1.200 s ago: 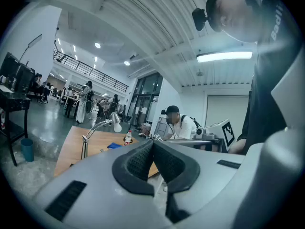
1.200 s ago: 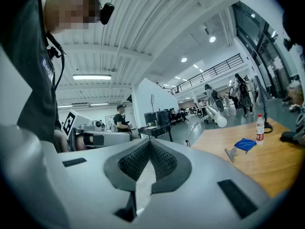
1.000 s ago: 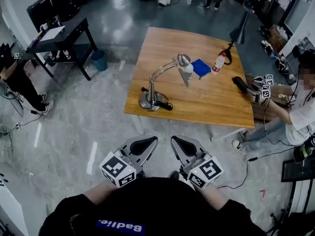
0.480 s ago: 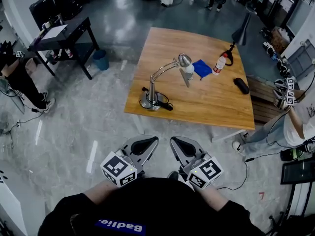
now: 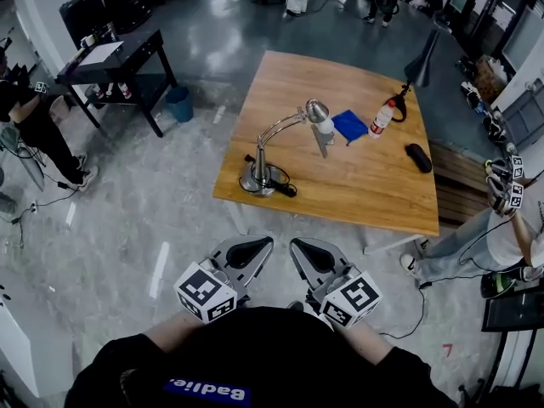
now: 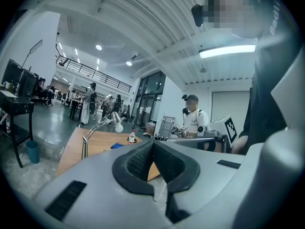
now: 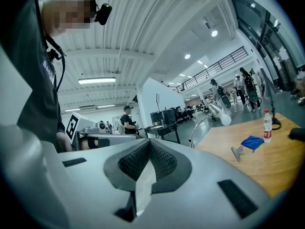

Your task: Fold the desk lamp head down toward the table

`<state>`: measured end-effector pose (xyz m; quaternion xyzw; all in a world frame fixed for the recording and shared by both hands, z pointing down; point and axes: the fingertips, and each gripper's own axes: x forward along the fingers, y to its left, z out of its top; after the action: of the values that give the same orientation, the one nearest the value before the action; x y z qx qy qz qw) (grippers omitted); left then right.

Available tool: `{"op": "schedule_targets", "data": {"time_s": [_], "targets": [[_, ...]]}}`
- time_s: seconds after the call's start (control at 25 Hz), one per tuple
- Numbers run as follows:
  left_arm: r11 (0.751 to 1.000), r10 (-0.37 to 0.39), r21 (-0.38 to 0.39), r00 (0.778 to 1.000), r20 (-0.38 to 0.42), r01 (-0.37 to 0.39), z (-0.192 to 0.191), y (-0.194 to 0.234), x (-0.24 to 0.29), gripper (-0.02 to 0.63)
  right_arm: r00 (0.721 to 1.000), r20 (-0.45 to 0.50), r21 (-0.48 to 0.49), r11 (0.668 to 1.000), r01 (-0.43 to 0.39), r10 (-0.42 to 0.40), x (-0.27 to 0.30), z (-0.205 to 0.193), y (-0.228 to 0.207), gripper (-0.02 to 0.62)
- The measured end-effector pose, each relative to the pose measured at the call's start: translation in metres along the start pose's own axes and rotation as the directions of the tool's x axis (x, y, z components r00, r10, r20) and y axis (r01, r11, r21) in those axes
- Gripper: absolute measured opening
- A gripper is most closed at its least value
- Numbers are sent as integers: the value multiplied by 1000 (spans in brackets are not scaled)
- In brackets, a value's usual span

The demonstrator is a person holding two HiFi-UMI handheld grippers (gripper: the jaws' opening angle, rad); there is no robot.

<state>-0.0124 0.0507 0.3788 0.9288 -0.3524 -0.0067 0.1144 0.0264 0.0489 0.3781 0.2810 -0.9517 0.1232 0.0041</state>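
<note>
Looking down in the head view, the left tool and right tool hang side by side above the floor, well short of the wooden counter. On it the desk lamp stands, its lamp head raised beside a blue cloth and a bottle. The left gripper view shows that tool's jaws pressed together on nothing, the lamp far beyond. The right gripper view shows the same: jaws together, empty.
</note>
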Motion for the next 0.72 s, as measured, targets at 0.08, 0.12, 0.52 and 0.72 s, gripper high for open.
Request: {"op": "schedule_targets", "data": {"time_s": [0.08, 0.12, 0.52, 0.72], "targets": [[1000, 14, 3, 1000, 1, -14, 1, 1, 4, 9, 1000, 1, 1, 1000, -13, 13, -1, 1, -3, 6], [1000, 24, 6, 1000, 2, -24, 1, 2, 5, 9, 1000, 1, 0, 1000, -21, 21, -2, 1, -4, 6], [988, 153, 13, 988, 20, -153, 0, 8, 22, 9, 995, 4, 5, 995, -104, 104, -12, -1, -28, 6], [987, 161, 8, 987, 18, -162, 0, 35, 32, 9, 995, -6, 5, 995, -97, 97, 5, 1, -45, 6]]}}
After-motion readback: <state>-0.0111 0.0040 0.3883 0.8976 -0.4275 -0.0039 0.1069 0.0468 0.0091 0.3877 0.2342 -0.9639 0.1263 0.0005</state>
